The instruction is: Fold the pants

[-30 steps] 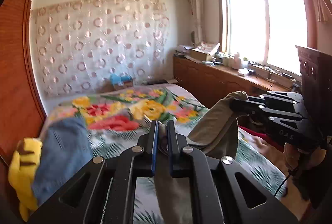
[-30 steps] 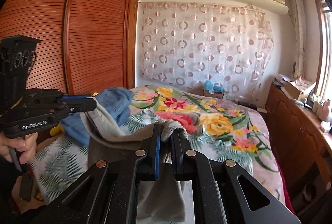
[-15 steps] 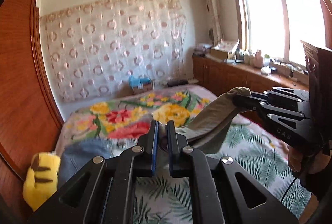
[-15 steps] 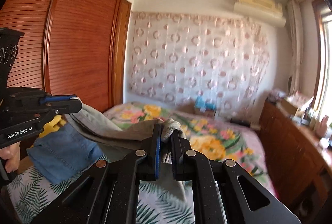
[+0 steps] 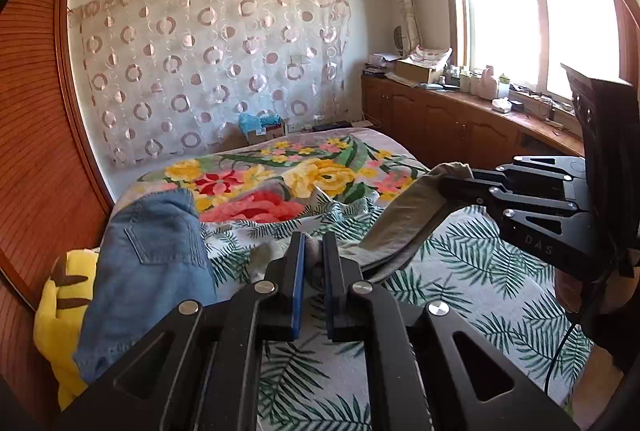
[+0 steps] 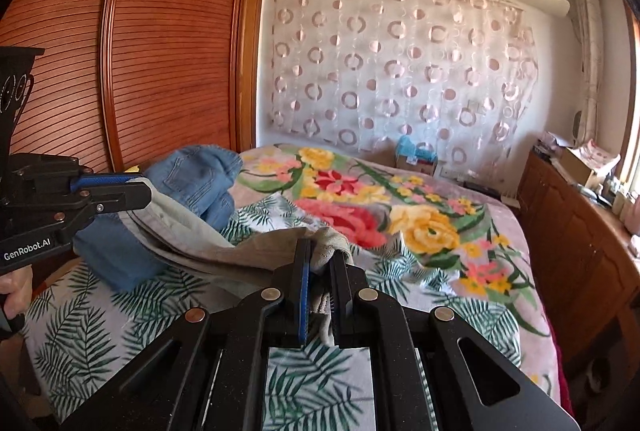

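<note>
Khaki-grey pants (image 5: 400, 227) hang stretched between my two grippers, low over the bed. My left gripper (image 5: 314, 239) is shut on one end of the cloth, which bunches between its blue pads. My right gripper (image 6: 320, 251) is shut on the other end, with a fold of fabric poking up past its fingertips. In the right wrist view the pants (image 6: 216, 243) run left to the left gripper (image 6: 138, 187), held by a hand (image 6: 12, 295). In the left wrist view the right gripper (image 5: 444, 185) pinches the cloth at mid-right.
Blue jeans (image 5: 152, 267) lie crumpled on the bed's left side beside a yellow plush toy (image 5: 60, 311). The bed has a palm-leaf sheet (image 5: 480, 271) and a floral blanket (image 5: 256, 187). A wooden wardrobe (image 6: 160, 71) stands left, low cabinets (image 5: 440, 123) under the window.
Both grippers have kept their hold on the pants. The left one has sunk toward the bed, the right one has shifted sideways, and the cloth between them now lies lower and flatter.
</note>
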The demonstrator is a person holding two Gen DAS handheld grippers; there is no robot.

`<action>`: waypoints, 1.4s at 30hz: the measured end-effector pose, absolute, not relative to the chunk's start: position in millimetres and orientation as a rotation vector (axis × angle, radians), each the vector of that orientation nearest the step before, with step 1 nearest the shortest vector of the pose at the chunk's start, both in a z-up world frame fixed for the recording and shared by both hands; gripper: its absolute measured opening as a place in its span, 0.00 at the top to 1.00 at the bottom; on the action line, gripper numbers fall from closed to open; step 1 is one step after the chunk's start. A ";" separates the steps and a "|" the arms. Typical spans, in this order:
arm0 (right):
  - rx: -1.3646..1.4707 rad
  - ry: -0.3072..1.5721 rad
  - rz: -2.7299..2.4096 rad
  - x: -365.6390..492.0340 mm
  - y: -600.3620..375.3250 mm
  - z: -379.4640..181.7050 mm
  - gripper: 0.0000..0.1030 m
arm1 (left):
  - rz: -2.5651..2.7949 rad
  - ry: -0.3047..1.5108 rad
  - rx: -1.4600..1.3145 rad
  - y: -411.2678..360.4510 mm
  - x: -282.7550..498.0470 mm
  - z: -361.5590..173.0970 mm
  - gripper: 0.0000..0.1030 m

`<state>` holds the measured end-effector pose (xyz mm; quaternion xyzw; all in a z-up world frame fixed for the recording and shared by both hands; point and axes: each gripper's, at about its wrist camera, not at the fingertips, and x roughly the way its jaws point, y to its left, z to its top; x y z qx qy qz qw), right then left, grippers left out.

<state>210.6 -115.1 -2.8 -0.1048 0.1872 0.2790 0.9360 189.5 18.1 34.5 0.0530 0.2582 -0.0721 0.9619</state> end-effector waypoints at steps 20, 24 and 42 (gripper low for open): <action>-0.198 0.538 0.606 148.3 -131.5 -31.0 0.92 | -0.198 0.622 0.115 1.7 107.8 -20.8 0.91; -0.170 0.579 0.615 144.2 -139.8 -37.0 0.92 | -0.208 0.650 0.130 -4.6 98.2 -35.4 0.91; -0.126 0.610 0.658 111.3 -158.5 -40.8 0.92 | -0.220 0.684 0.028 6.5 65.3 -51.2 0.91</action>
